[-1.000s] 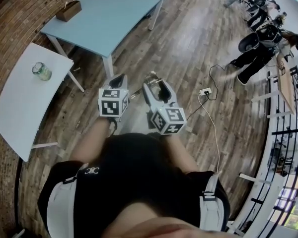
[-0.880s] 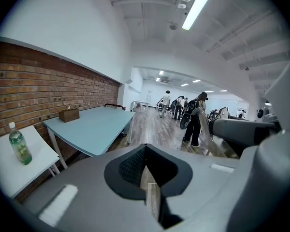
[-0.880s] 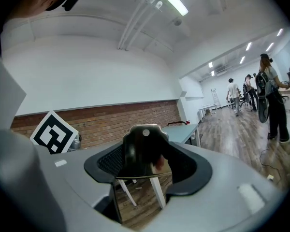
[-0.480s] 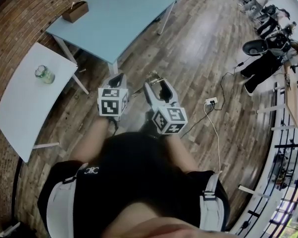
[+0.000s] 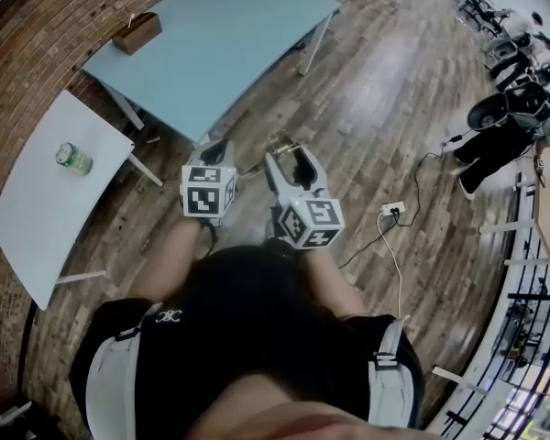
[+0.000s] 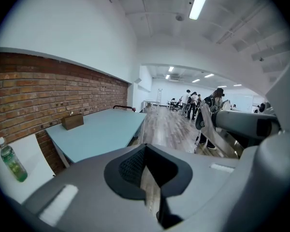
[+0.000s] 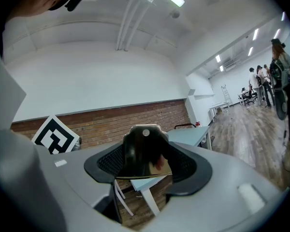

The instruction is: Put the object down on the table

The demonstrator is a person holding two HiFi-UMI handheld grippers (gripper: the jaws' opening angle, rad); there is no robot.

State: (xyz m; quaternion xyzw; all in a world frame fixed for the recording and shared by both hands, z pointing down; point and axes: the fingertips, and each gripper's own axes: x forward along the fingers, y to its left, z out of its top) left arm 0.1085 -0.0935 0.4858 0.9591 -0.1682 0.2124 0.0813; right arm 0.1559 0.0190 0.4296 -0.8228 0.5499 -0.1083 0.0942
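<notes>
Wood floor (image 5: pixel 394 108), brick wall (image 5: pixel 64 26). Blue table (image 5: pixel 220 35) carries brown box (image 5: pixel 136 33); white table (image 5: pixel 37 200) carries bottle (image 5: pixel 73 158).

Head view: both grippers over floor, well apart from tables.

Right gripper (image 5: pixel 289 149): own view alone shows jaws clamped on shiny metal piece (image 7: pixel 144 151) with small hole, held in air.

Left gripper (image 5: pixel 220 145): jaws together at tips, nothing between.

Bottle label green in left gripper view, print too small to read.
</notes>
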